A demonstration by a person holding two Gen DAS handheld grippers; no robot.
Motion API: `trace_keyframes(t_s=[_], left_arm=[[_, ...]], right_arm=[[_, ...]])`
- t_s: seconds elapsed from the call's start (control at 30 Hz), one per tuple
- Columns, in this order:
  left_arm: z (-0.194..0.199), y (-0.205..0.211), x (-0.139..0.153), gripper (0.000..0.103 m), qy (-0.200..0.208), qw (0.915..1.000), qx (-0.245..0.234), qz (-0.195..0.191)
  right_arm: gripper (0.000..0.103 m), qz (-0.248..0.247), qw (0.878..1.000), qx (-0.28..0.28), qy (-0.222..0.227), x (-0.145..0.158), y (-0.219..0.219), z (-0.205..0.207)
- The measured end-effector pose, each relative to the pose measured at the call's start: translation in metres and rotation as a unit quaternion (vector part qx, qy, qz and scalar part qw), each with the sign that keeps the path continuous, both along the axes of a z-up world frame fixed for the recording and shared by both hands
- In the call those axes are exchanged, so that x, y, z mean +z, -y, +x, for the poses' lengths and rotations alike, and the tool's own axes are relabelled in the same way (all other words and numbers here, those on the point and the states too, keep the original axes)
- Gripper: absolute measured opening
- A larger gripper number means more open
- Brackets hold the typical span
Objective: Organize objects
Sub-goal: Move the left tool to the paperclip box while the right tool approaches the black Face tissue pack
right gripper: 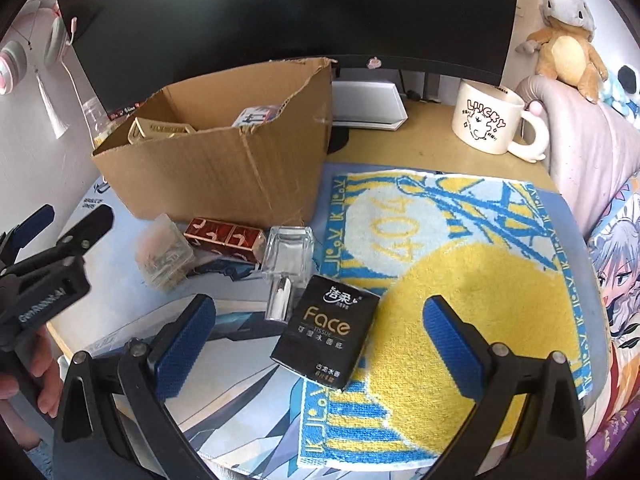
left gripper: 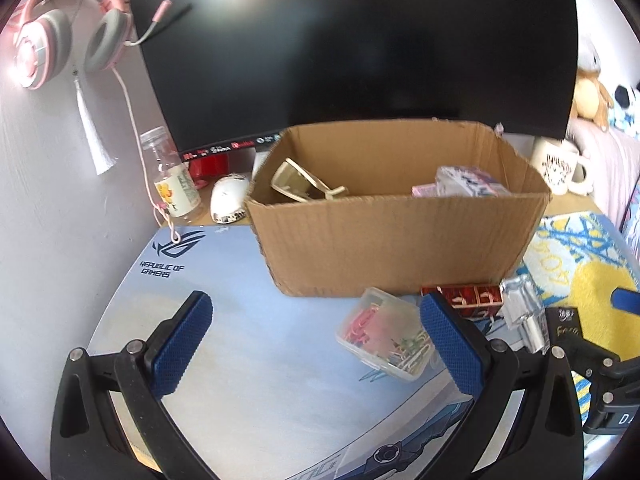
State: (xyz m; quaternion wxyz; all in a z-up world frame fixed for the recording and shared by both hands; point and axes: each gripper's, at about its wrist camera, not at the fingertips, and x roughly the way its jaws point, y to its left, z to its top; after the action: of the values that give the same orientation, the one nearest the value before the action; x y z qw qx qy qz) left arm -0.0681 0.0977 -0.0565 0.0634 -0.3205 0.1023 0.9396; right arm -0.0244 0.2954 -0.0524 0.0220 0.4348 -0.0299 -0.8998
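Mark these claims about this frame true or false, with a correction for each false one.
1. Both grippers are open and empty. True: the left gripper and right gripper hold nothing.
2. The cardboard box is empty. False: sunglasses and a pastel packet lie inside.
3. The black tissue pack lies partly on the yellow towel. True.
4. The mug stands inside the box. False: it stands on the desk, beside the monitor.
5. The clear paper clip case sits in front of the box. True.
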Motion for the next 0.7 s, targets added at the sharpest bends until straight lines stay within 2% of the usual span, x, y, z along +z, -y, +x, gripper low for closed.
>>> trace_keyframes(t_s=[0.1,0.2,0.37,0.47,0.6,0.7], left_arm=[[0.0,-0.011,-0.006,0.103,0.002,0.9997,-0.013,-0.02],[-0.002,-0.019,-0.014,0.103,0.011,0.9994,-0.012,-0.032],[-0.008,-0.021,-0.023,0.103,0.037,0.9991,-0.017,-0.013],[-0.012,-0.02,-0.028,0.103,0.053,0.9984,-0.022,-0.002],[-0.016,-0.024,-0.035,0.103,0.072,0.9966,-0.04,0.007],[-0.017,-0.029,-0.04,0.103,0.082,0.9958,-0.041,-0.005]], right_arm=[[0.103,0.018,1.0,-0.014,0.015,-0.006,-0.001,-0.003],[0.103,0.013,0.999,-0.021,0.033,-0.015,-0.007,-0.007],[0.103,0.023,0.997,-0.031,0.06,-0.027,-0.011,-0.013],[0.103,0.025,0.997,-0.035,0.059,-0.028,-0.012,-0.014],[0.103,0.015,0.998,-0.051,0.037,-0.02,-0.018,-0.011],[0.103,0.021,0.997,-0.072,0.035,-0.021,-0.023,-0.012]])
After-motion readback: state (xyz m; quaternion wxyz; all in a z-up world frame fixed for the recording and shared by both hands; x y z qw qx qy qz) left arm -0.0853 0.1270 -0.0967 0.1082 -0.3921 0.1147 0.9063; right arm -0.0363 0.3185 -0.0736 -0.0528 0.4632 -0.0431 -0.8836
